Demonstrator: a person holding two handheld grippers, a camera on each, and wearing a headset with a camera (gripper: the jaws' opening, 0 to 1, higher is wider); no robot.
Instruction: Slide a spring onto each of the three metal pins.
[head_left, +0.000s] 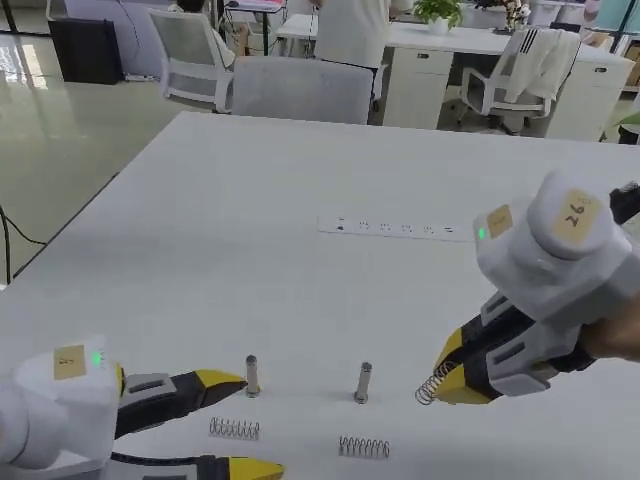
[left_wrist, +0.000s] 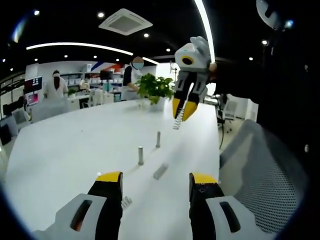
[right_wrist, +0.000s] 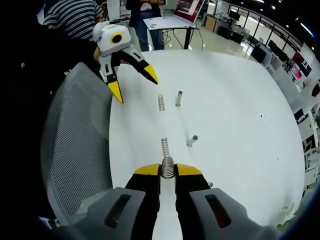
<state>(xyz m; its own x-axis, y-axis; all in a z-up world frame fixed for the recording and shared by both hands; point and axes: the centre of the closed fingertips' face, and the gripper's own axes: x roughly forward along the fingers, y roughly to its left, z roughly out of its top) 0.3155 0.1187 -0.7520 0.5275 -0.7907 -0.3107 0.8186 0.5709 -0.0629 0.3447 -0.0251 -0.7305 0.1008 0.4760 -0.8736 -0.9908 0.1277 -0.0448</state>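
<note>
Pinching one spring in right gripper fingers, holding left gripper fingers wide open. Spotting two bare pins, two loose springs on the tabletop; seemingly none threaded yet.

The table top is white, smooth and matt, with only a soft sheen. The pins are dull grey metal; the loose springs are thin bright wire. The left gripper and the right gripper have matt white plastic shells, with black and yellow plastic on the jaws. The chair back is grey mesh, and the floor is glossy and reflective.
</note>
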